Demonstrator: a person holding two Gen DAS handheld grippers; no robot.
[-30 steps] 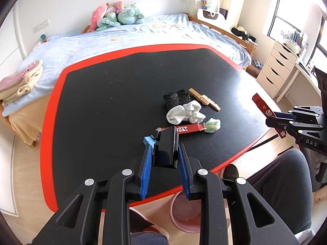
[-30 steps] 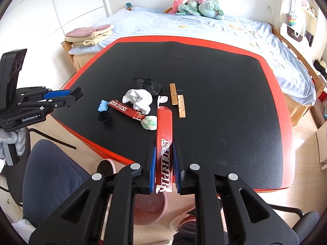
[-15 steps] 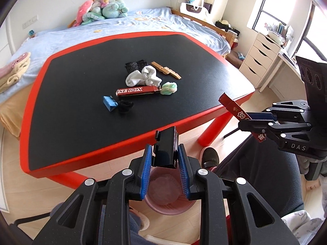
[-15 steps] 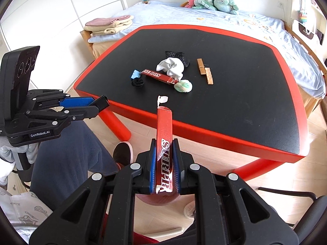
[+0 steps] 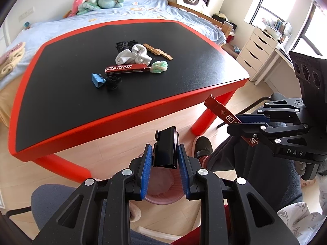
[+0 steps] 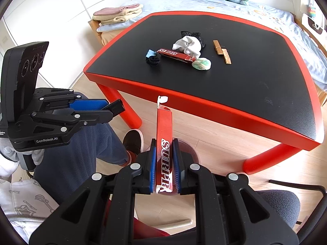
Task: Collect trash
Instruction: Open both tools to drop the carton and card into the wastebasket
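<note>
Both grippers off the table's red front edge (image 5: 114, 122), over bare wood floor beside the pink bin (image 5: 163, 192). Left gripper (image 5: 164, 163) clamped on a glossy black boxy piece (image 5: 165, 149), held right above the bin. Right gripper (image 6: 164, 167) clamped on a long red carton (image 6: 164, 140), long axis along the fingers, open end toward the table. Soft socks (image 5: 132, 56) and another red carton (image 5: 126, 69) well back on the matte black top.

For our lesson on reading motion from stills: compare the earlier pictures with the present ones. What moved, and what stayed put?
Both grippers drew back off the table and down over the pink bin. The left gripper kept hold of the black box, the right gripper of the red carton. The items on the table stayed unmoved.
</note>
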